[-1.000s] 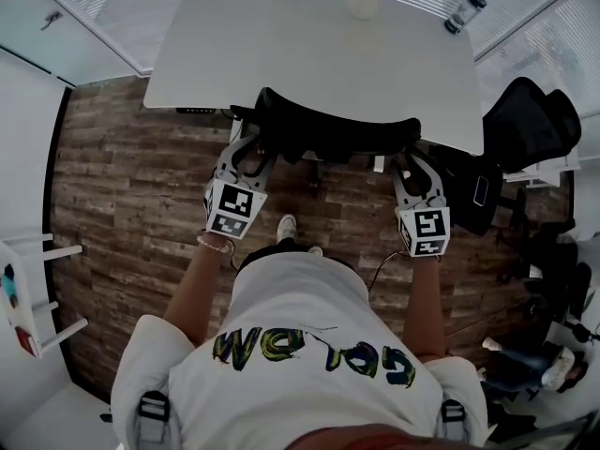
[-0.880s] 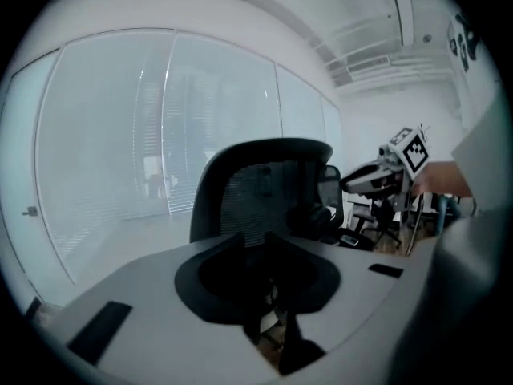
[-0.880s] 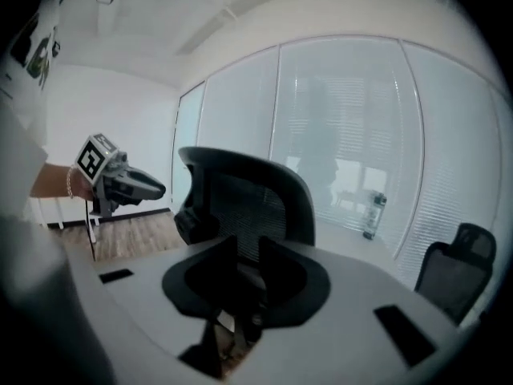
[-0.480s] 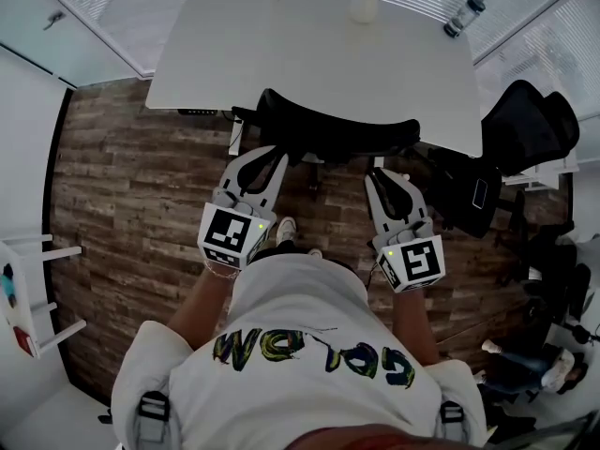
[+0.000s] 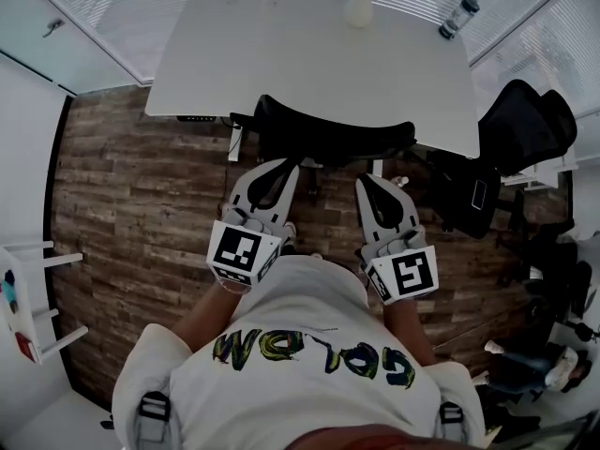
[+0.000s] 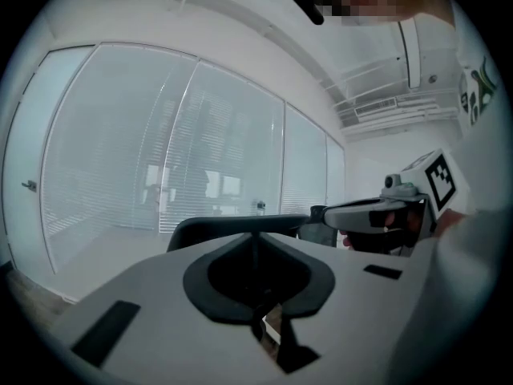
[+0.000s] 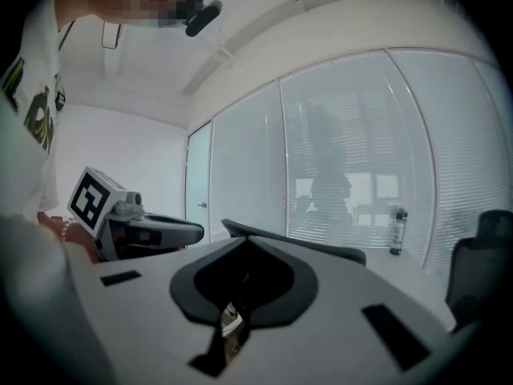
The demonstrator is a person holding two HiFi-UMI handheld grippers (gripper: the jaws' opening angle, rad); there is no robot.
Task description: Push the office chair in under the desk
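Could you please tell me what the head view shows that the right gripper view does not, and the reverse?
Only the head view: the wooden floor around the desk, and the white rack at the left edge. Only the right gripper view: the ceiling and the camera on the person's head. Both: the white desk, the black office chair with its back at the desk's near edge, and the bottle standing near the desk's far right corner.
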